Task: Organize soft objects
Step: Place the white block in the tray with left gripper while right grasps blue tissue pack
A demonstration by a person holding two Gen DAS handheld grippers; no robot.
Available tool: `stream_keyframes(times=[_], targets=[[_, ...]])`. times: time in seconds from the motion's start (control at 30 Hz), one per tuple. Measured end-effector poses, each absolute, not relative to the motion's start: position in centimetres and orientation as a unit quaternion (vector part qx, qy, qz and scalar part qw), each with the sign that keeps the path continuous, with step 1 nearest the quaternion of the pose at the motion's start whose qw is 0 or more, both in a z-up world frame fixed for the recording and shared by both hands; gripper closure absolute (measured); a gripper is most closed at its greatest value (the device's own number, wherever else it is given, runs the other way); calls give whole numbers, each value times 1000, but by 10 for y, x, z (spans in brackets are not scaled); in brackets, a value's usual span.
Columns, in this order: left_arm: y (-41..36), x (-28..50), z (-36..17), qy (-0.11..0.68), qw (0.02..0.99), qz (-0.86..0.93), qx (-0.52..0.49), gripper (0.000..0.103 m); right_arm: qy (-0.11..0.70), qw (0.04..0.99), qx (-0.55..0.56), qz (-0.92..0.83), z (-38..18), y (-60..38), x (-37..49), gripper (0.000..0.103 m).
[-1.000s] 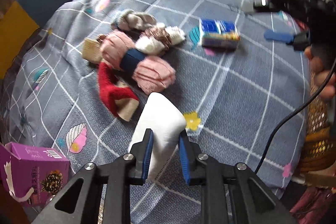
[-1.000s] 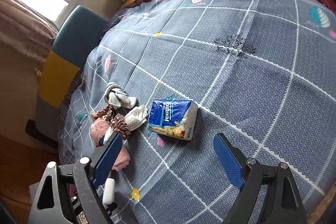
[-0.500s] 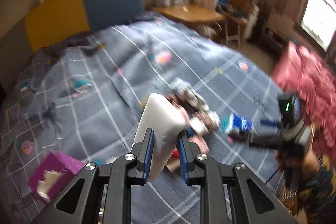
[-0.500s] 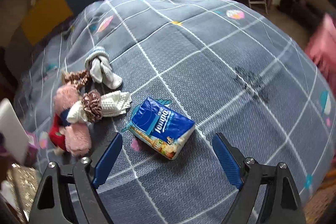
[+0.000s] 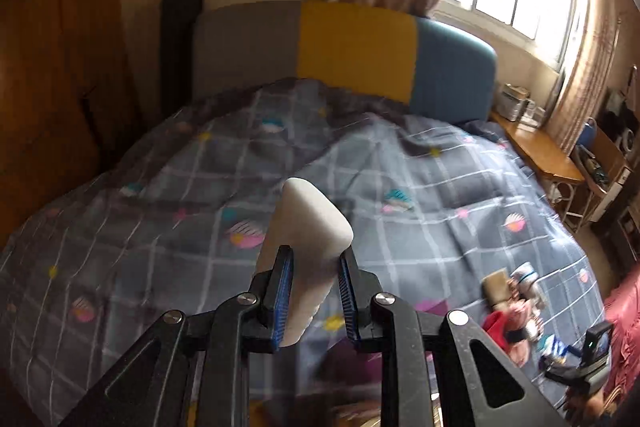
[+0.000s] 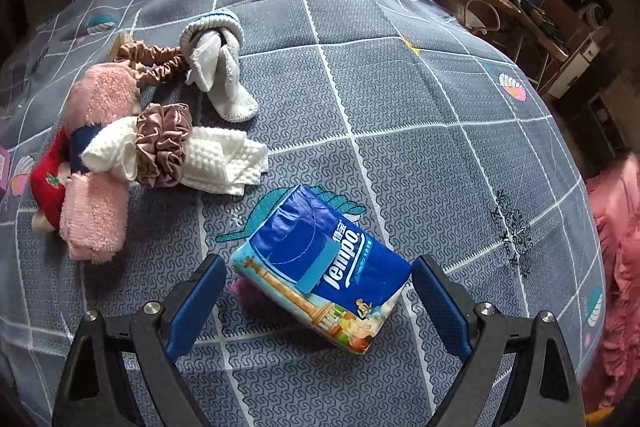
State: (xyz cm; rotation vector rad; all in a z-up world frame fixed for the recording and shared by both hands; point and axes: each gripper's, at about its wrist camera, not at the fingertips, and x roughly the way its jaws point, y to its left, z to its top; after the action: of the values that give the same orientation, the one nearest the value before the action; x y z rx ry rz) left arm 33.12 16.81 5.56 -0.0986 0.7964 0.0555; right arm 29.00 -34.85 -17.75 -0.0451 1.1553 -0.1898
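My left gripper (image 5: 314, 267) is shut on a white soft block (image 5: 306, 227) and holds it high above the bed. My right gripper (image 6: 320, 291) is open, its jaws on either side of a blue Tempo tissue pack (image 6: 324, 267) lying on the grey checked bedspread (image 6: 400, 107). To the left lie a white waffle cloth with a brown scrunchie (image 6: 164, 145), pink fluffy socks (image 6: 96, 211), a red sock (image 6: 46, 183), a knotted grey-white sock (image 6: 218, 67) and a tan scrunchie (image 6: 154, 63). The same pile shows small in the left wrist view (image 5: 516, 311).
A headboard of grey, yellow and blue panels (image 5: 356, 47) stands at the bed's far end. A wooden desk (image 5: 536, 151) runs under the window on the right. A purple box (image 6: 3, 167) sits at the bed's left edge. Pink fabric (image 6: 618, 247) lies beside the bed.
My left gripper has swung up and away with the white block, now facing the headboard. My right gripper has moved closer, so its open jaws flank the tissue pack.
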Motion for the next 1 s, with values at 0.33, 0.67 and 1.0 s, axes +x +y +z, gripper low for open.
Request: stream_keyframes(times=[0.33,0.67,1.0], targets=[[246,172,-29,418,896,22,-149,81,548,831,-38,-88,-177,-339,285,14],[249,105,-78,435,868,-40,-235,79,541,832,-63,-105,-179,-331,282,15],[237,123,-99,455,856,12,-245,35,542,831,-51,-113,-179,-333,280,15]])
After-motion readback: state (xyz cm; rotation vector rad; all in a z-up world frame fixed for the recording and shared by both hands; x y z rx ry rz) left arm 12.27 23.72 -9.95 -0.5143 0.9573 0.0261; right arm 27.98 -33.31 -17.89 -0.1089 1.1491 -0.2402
